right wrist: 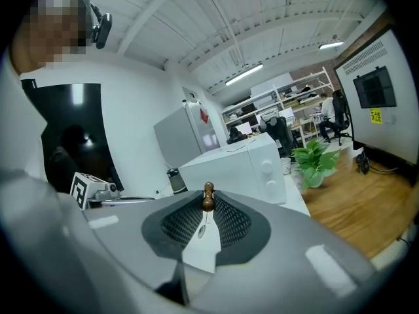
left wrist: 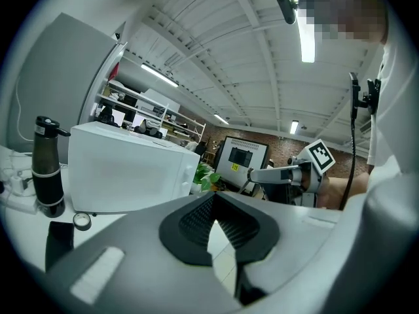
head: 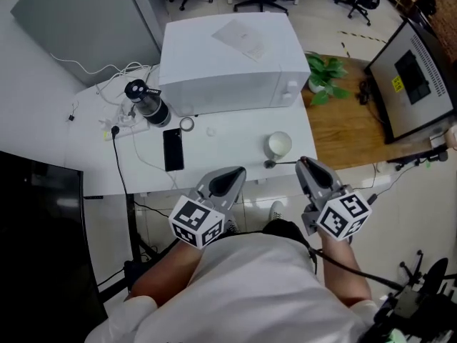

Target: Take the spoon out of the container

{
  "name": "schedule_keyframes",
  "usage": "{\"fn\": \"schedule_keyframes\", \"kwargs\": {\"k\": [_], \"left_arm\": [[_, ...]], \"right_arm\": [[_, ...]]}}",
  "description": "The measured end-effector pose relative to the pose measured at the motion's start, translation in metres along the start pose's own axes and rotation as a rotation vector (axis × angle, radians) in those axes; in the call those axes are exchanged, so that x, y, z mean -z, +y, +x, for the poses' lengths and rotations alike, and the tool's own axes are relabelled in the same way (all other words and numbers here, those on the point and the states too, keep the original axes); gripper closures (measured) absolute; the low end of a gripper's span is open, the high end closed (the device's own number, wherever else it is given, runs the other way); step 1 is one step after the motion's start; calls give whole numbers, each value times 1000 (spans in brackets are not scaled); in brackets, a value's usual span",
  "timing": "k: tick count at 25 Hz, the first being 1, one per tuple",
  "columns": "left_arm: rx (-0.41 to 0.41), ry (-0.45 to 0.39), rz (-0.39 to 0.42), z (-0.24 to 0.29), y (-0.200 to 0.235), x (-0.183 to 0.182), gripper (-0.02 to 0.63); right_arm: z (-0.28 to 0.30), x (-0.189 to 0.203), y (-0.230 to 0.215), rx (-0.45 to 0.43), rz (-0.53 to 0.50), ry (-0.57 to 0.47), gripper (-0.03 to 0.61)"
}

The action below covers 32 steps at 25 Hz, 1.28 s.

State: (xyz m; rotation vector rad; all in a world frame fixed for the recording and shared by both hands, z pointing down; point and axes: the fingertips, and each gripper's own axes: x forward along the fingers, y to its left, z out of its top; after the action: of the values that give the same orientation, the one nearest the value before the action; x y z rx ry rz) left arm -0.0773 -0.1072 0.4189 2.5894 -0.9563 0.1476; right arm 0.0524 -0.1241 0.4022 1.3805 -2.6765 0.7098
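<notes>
White worktop [head: 228, 138] in an open office, carrying a microwave [head: 228, 63] at its 12 o'clock side, a dark bottle [head: 146, 102] and a black phone [head: 173, 149] toward 9 o'clock.

Container: a small white container [head: 278, 145] stands upright on the worktop, at about 5 o'clock of the microwave. Nothing is seen inside it from above.

Spoon: the spoon [head: 282, 164] is out of the container. It lies roughly level just at 6 o'clock of the container, over the near edge of the worktop, and appears clear of both.

Right gripper [head: 303, 164]: clamped on the spoon. Its own view shows the brown bead end of the handle pinched between the pads.

Left gripper [head: 235, 171]: jaws together at the tips, nothing between them. It hovers at 9 o'clock of the right gripper, well apart from the container.

Assessment: the removal itself appears done. What may be left is setting the spoon down on the worktop and releasing it.
</notes>
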Motion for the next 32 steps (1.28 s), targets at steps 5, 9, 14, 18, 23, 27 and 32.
{"fn": "schedule_keyframes", "kwargs": {"k": [5,9,14,18,23,27,32], "left_arm": [[8,0,7,-15,-1,8,611],[-25,-21,-3,-26,-16,13,611],[-108,-56,3,-33,-39,18,610],[-183,-88,-13,-34,-75,25,611],[-224,-107,-3,-26,-131,38,611],[-245,-103,5,-29,-163,49,611],[-231,-60,23,-37,-178,60,611]], "right_arm": [[-10,10,17,9,-5,-6,523],[-25,19,25,-21,-17,13,523],[-48,18,24,-88,-50,11,523],[-82,12,16,-138,-64,3,523],[-134,16,8,-187,-82,-4,523],[-169,26,4,-202,-75,-11,523],[-192,36,7,-194,-35,-19,523]]}}
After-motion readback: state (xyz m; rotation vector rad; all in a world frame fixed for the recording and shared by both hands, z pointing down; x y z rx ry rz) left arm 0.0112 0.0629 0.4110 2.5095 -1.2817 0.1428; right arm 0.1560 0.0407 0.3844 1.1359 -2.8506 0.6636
